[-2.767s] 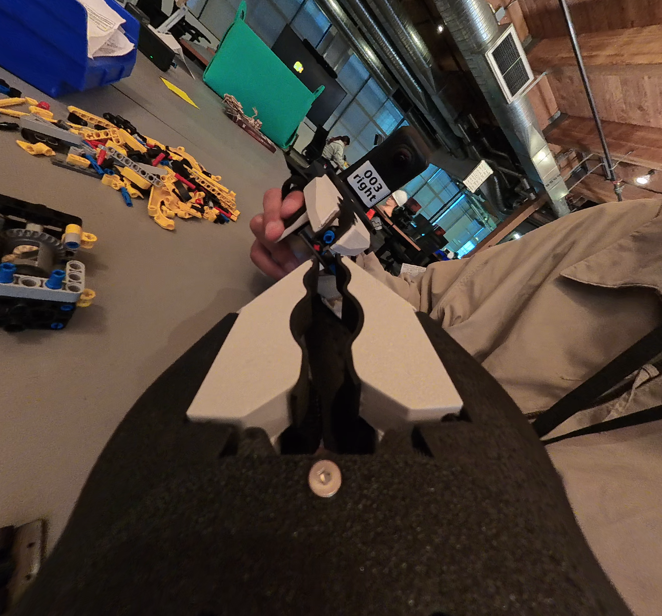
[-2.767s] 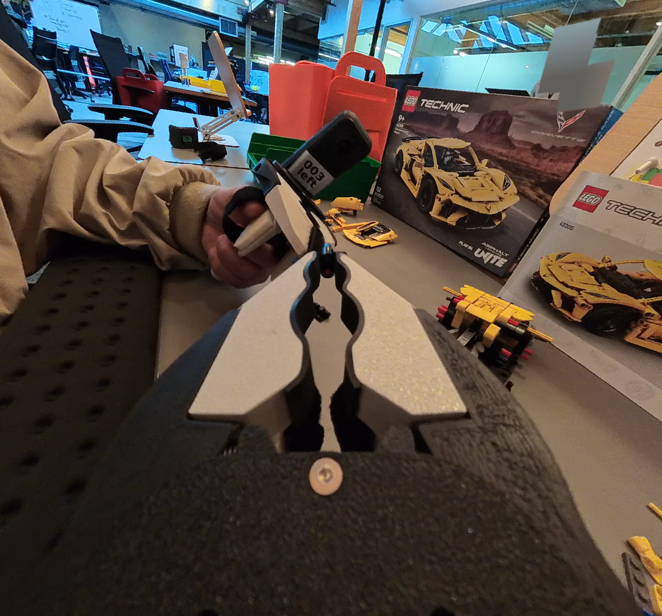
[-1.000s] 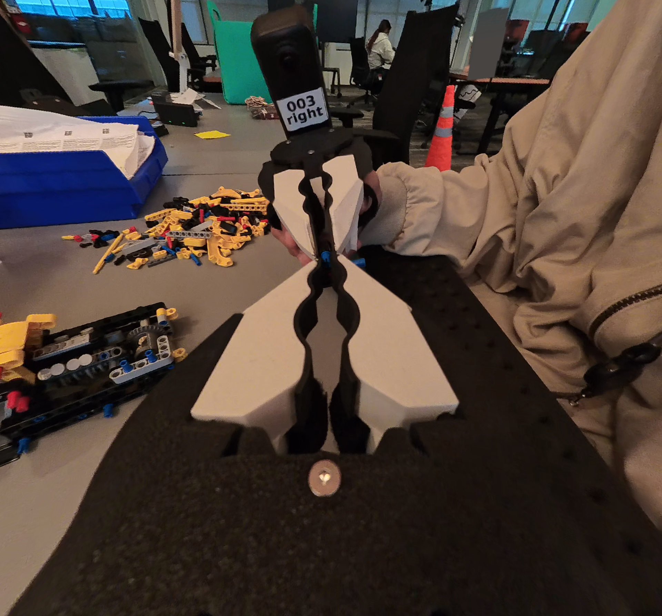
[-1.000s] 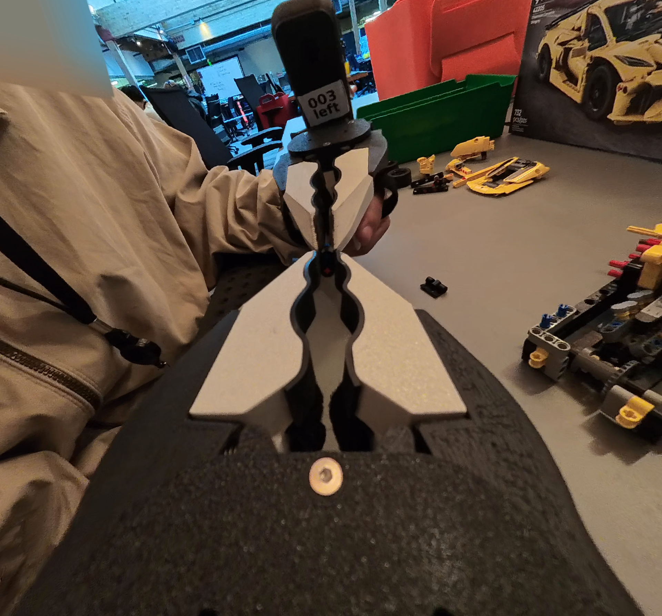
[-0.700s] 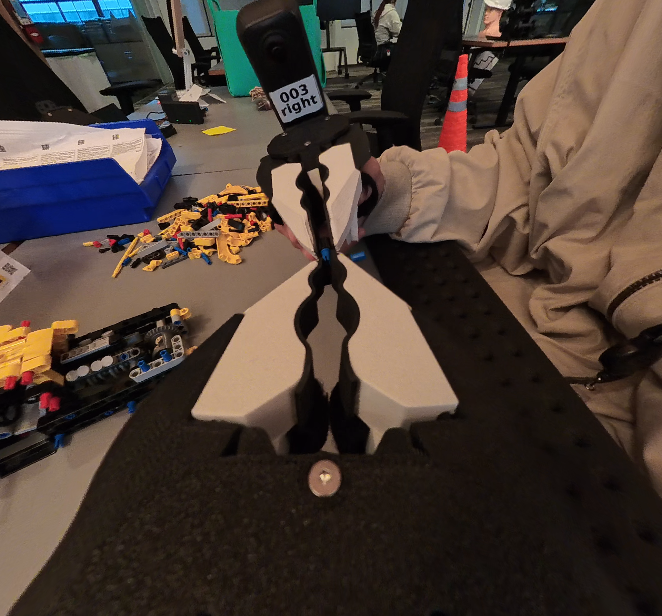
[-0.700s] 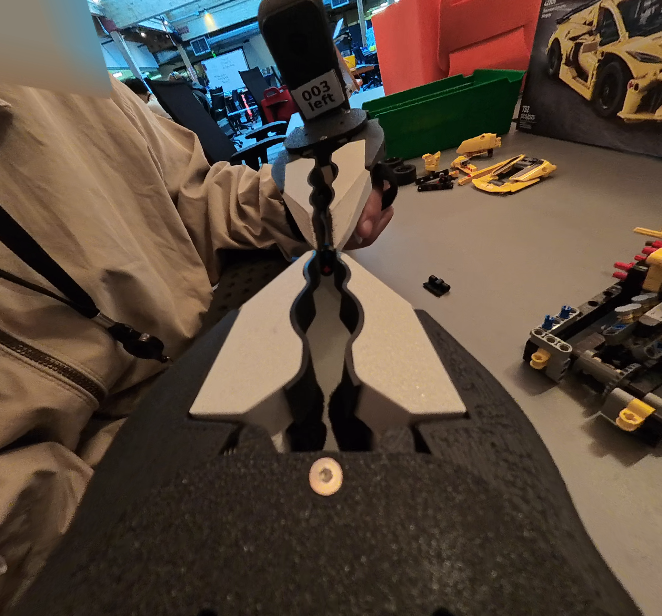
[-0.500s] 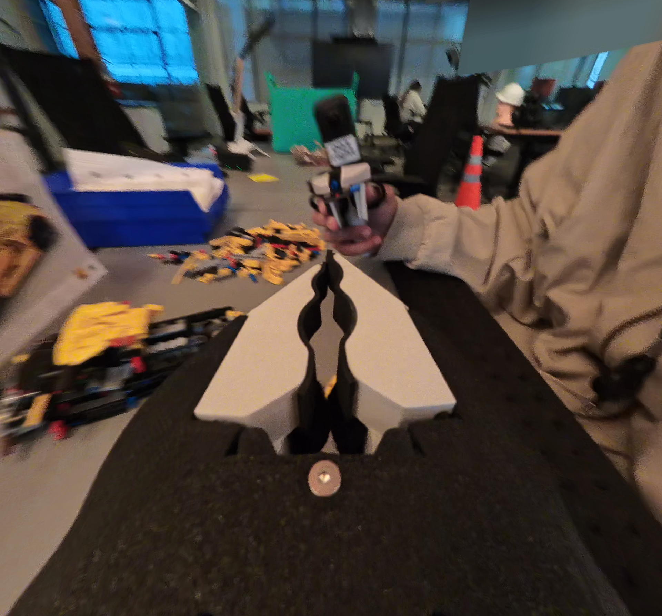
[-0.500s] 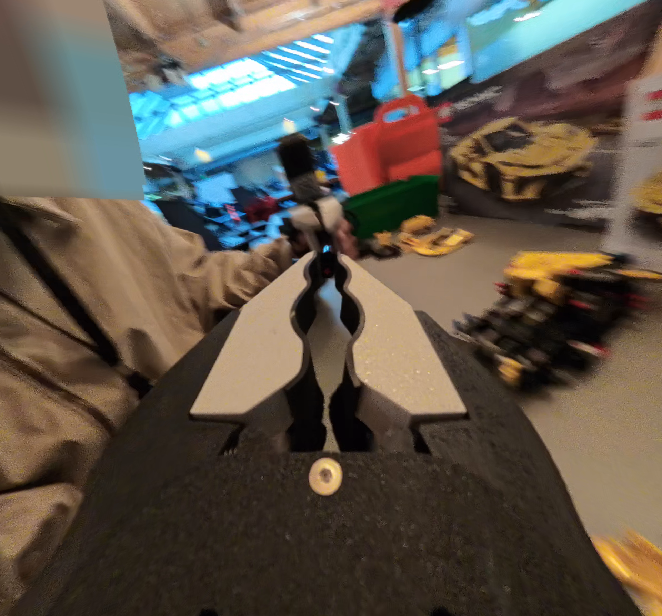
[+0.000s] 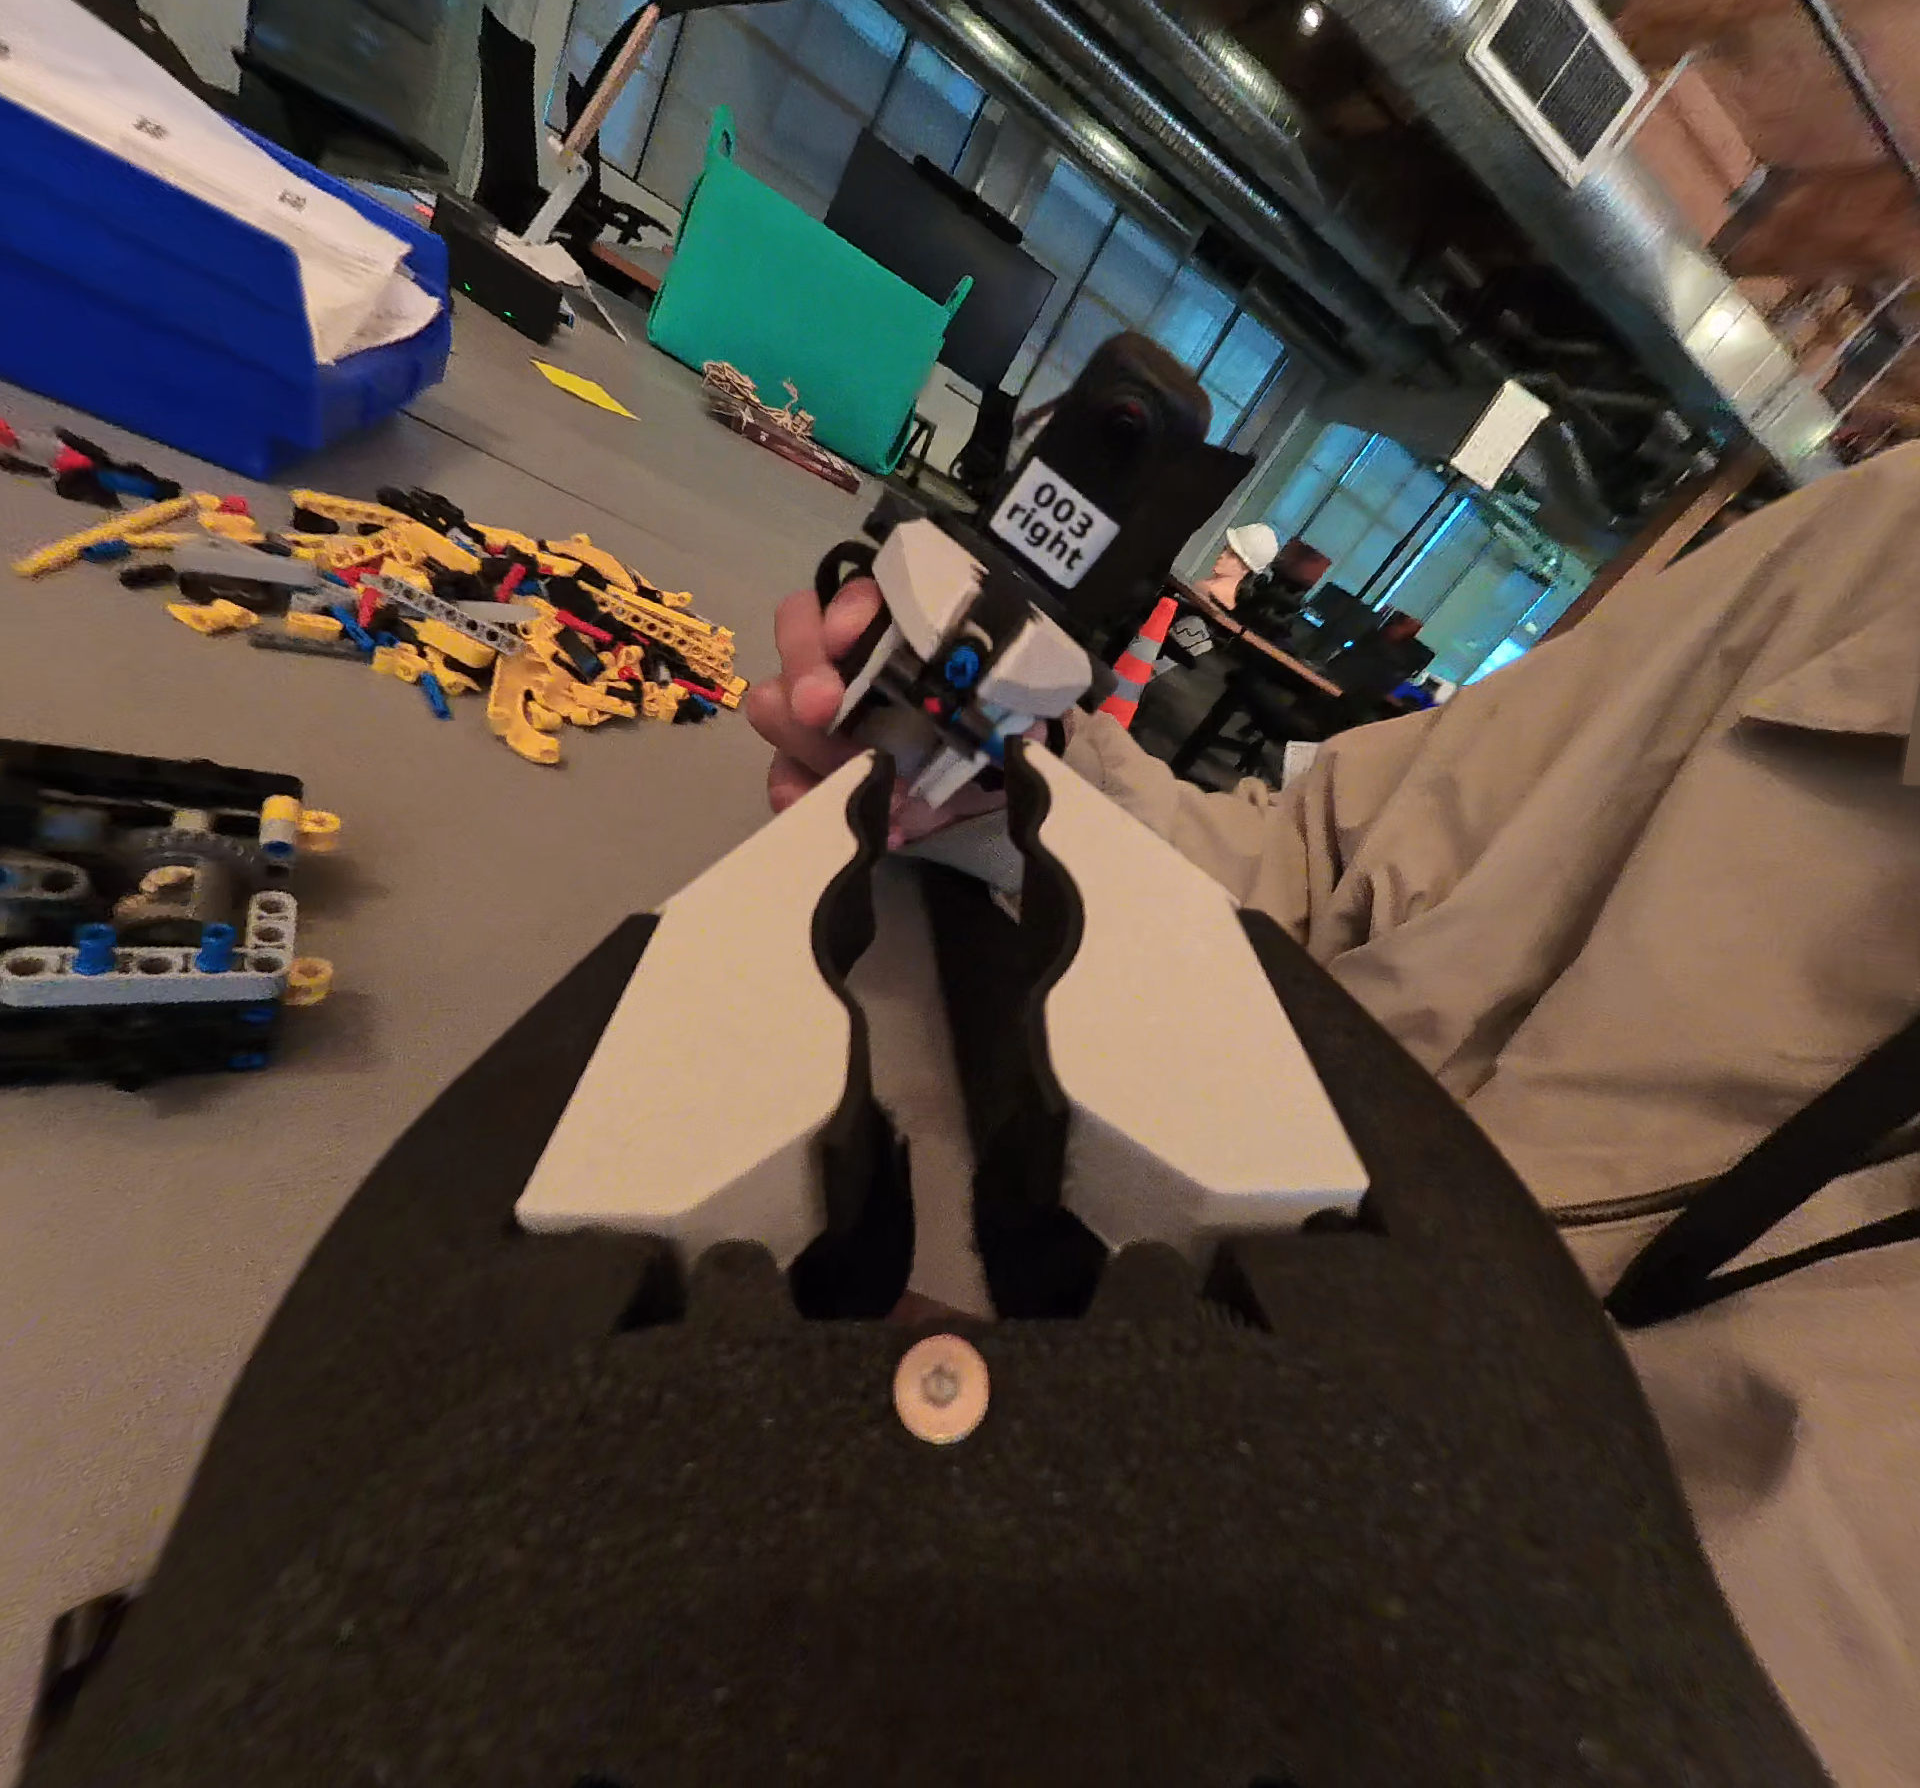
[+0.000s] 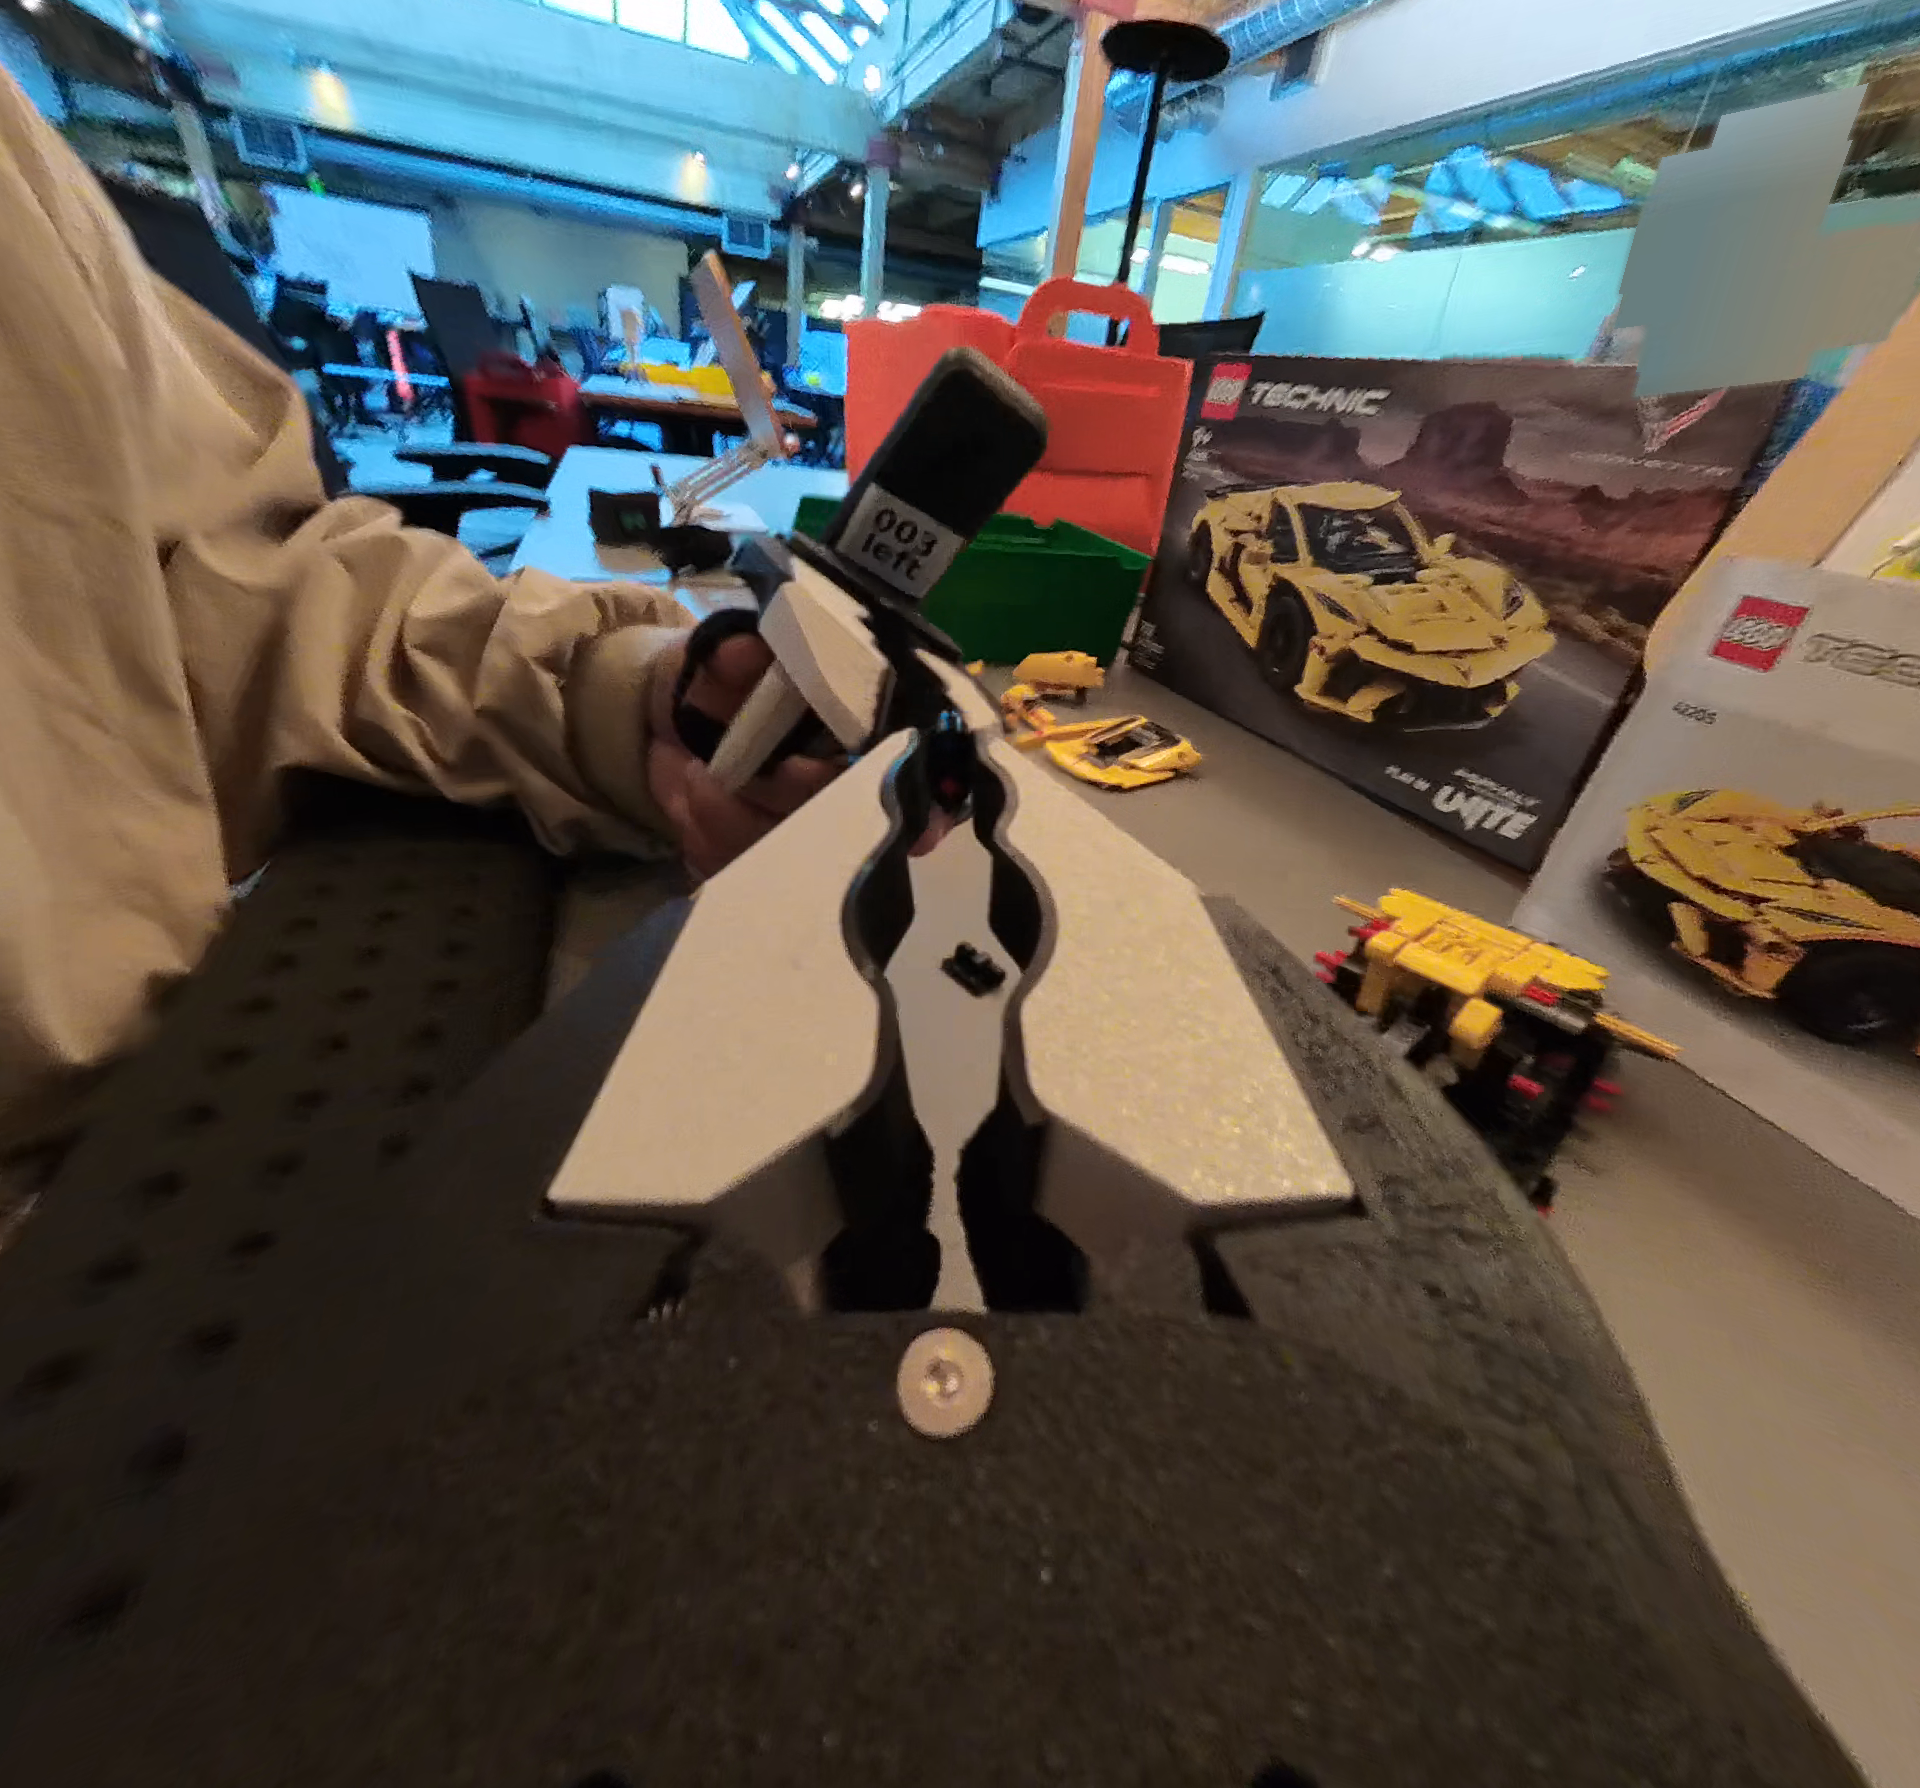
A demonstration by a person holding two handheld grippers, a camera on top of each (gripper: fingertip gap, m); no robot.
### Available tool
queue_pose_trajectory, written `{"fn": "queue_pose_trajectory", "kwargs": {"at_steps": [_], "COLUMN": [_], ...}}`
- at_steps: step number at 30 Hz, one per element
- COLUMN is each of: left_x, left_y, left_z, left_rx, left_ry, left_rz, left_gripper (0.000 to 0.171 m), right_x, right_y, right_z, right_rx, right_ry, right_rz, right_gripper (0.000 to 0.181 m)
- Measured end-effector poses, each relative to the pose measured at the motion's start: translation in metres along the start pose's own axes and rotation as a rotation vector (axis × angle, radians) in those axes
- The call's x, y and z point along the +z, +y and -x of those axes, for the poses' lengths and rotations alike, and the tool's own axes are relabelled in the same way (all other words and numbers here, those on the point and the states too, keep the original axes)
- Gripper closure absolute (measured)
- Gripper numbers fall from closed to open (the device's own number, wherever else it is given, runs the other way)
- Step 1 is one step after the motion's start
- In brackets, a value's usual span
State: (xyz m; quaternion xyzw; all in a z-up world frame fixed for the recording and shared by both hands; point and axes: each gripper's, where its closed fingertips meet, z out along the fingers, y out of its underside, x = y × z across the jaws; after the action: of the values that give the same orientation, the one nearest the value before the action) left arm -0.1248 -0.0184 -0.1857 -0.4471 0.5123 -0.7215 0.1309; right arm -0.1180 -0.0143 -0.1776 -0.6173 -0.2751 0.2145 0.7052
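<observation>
In the left wrist view my left gripper (image 9: pixel 948 759) is open, its jaws a short way apart on either side of the near end of a small black assembly (image 9: pixel 963 666) with blue and red pins. My right gripper (image 9: pixel 940 720) holds that assembly just ahead, tip to tip with the left. In the right wrist view my right gripper (image 10: pixel 948 751) is shut on the small black assembly (image 10: pixel 948 774). The left gripper (image 10: pixel 883 710), held in a hand with a beige sleeve, faces it closely. Both are above the grey table (image 10: pixel 1247 855).
Loose yellow and black pieces (image 9: pixel 468 616), a blue bin with papers (image 9: pixel 208 315) and a part-built chassis (image 9: pixel 135 938) lie to the left. A yellow-black sub-build (image 10: pixel 1475 990), a car box (image 10: pixel 1434 595), a booklet (image 10: pixel 1766 803), a green bin (image 10: pixel 1029 585) and a small black piece (image 10: pixel 971 964) are on the right. The grippers are tip to tip, or close to it.
The grippers drew apart half a second ago and have come back together tip to tip. The left gripper's jaws, shut before, now stand apart. The right still grips the small assembly.
</observation>
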Motion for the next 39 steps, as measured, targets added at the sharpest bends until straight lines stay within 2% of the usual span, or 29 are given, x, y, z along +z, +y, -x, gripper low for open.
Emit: {"fn": "queue_pose_trajectory", "kwargs": {"at_steps": [4, 10, 15, 18, 21, 23, 25, 27, 29, 32, 35, 39], "left_x": [0.000, -0.006, -0.005, -0.005, -0.006, -0.012, -0.022, -0.027, -0.025, -0.022, -0.020, -0.020], "left_y": [0.002, -0.004, 0.010, 0.012, 0.005, -0.009, -0.026, -0.032, -0.027, -0.020, -0.015, -0.014], "left_z": [-0.001, -0.011, -0.017, -0.018, 0.000, 0.019, 0.032, 0.034, 0.031, 0.033, 0.033, 0.033], "left_rx": [-0.024, -0.078, -0.085, -0.108, -0.074, -0.023, 0.037, 0.096, 0.102, 0.131, 0.145, 0.204], "left_ry": [0.019, 0.115, 0.157, 0.170, 0.063, -0.058, -0.168, -0.211, -0.202, -0.217, -0.224, -0.252], "left_rz": [0.007, -0.025, 0.049, 0.068, 0.022, -0.060, -0.166, -0.195, -0.159, -0.112, -0.079, -0.047], "left_gripper": [0.157, 0.162, 0.162, 0.165, 0.169, 0.171, 0.171, 0.171, 0.171, 0.171, 0.170, 0.171], "right_x": [0.004, -0.001, 0.000, 0.000, 0.004, 0.007, 0.010, 0.020, 0.029, 0.029, 0.030, 0.029], "right_y": [0.005, -0.003, 0.001, 0.001, 0.007, 0.018, 0.025, 0.024, 0.029, 0.035, 0.040, 0.042], "right_z": [0.006, 0.013, 0.027, 0.029, 0.011, -0.013, -0.032, -0.028, -0.022, -0.018, -0.013, -0.014], "right_rx": [-0.030, 0.095, 0.136, 0.130, 0.152, 0.246, 0.397, 0.604, 0.684, 0.609, 0.539, 0.476], "right_ry": [-0.014, -0.114, -0.210, -0.217, -0.104, 0.030, 0.133, 0.080, 0.030, 0.021, 0.025, 0.055], "right_rz": [0.026, -0.025, -0.003, -0.002, 0.029, 0.094, 0.096, 0.034, 0.053, 0.110, 0.156, 0.175], "right_gripper": [0.175, 0.176, 0.175, 0.175, 0.171, 0.170, 0.155, 0.148, 0.150, 0.156, 0.176, 0.178]}}
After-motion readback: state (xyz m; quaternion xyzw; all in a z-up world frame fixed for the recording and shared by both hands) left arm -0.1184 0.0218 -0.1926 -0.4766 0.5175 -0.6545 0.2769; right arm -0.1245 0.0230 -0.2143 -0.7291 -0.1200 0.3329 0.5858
